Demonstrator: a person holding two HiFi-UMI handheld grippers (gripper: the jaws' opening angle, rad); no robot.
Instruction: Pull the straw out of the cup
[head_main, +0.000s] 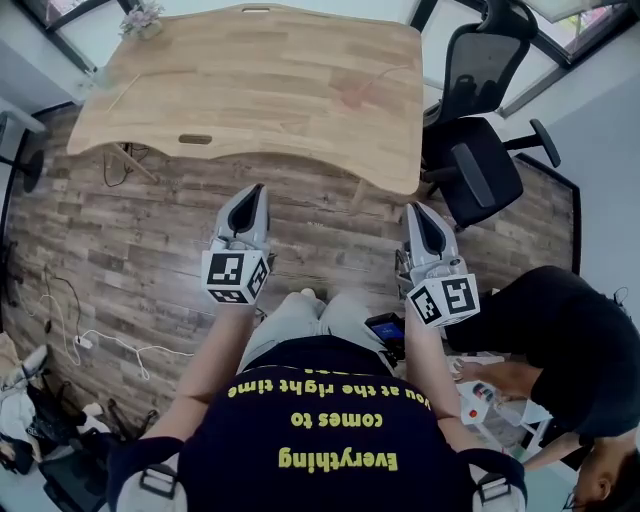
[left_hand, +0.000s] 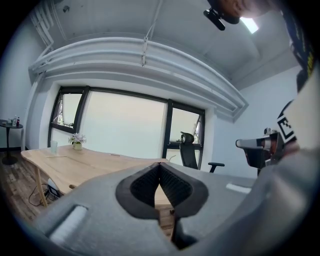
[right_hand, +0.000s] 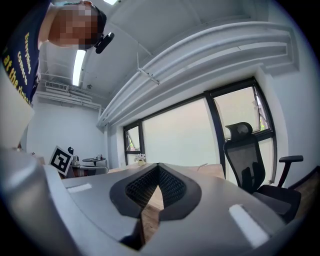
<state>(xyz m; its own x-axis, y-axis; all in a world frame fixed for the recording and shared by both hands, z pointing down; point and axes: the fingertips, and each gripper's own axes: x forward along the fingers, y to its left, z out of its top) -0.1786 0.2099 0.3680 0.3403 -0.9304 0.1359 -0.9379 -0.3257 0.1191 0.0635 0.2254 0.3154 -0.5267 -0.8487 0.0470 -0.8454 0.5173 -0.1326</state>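
wood grain covers the broad table (head_main: 270, 90) that fills the top of the head view, its near edge curved and its top mostly bare. at its upper left corner a small flower pot (head_main: 140, 20) is seen. in the left gripper view a pale cup (left_hand: 53, 146) is found just beside that pot, at the far left end of the tabletop. a thin straw-like line (left_hand: 56, 156) is seen lying flat on the wood near the cup, outside it; it is too small for more to be told.

the floor (head_main: 150, 230) is laid in dark wood planks, with cables trailing at the left edge of the frame. a black office chair (head_main: 480, 150) is placed at the table's right end. large windows and a ribbed white ceiling are shown behind the table in both gripper views, and a small round side table (left_hand: 10, 127) is seen at the far left.

the left gripper (head_main: 255, 195) and the right gripper (head_main: 415, 210) are held over the floor, short of the table's near edge and well apart from the cup. each pair of jaws is pressed together at the tips, with nothing caught between them.
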